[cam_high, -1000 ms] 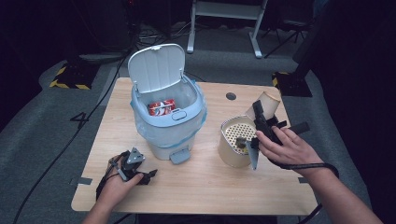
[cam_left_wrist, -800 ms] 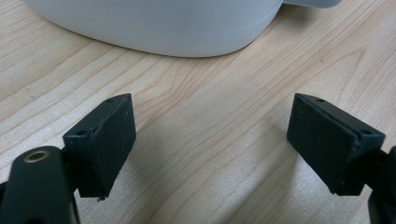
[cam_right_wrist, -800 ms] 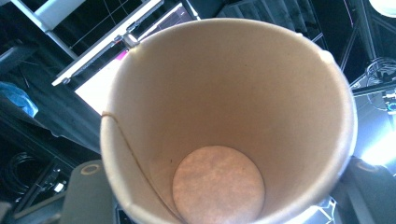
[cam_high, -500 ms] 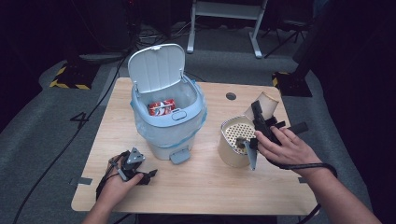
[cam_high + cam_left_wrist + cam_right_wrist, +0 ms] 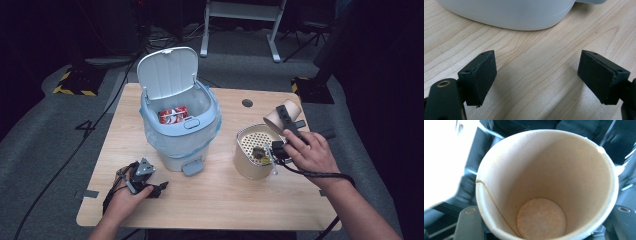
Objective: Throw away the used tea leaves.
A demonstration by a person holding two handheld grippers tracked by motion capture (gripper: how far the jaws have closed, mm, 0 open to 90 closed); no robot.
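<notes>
A tan paper cup (image 5: 276, 116) hangs tilted over the back rim of a beige perforated container (image 5: 248, 167). My right gripper (image 5: 287, 120) is shut on the cup. Its jaws have just been opening a little, with the cup still between them. The right gripper view looks straight into the empty cup (image 5: 541, 182), with my right gripper (image 5: 546, 221) at either side of its base. My left gripper (image 5: 159, 189) rests on the table in front of the bin, open. In its own view my left gripper (image 5: 537, 75) has bare wood between its pads.
A pale blue pedal bin (image 5: 180, 135) stands mid-table with its lid up and a red can (image 5: 172, 115) inside. A small dark object (image 5: 259, 152) lies in the perforated container. The wooden table (image 5: 225, 205) has a hole (image 5: 247, 103) near the back.
The right hand and the cup have shifted only slightly. The left hand has not moved.
</notes>
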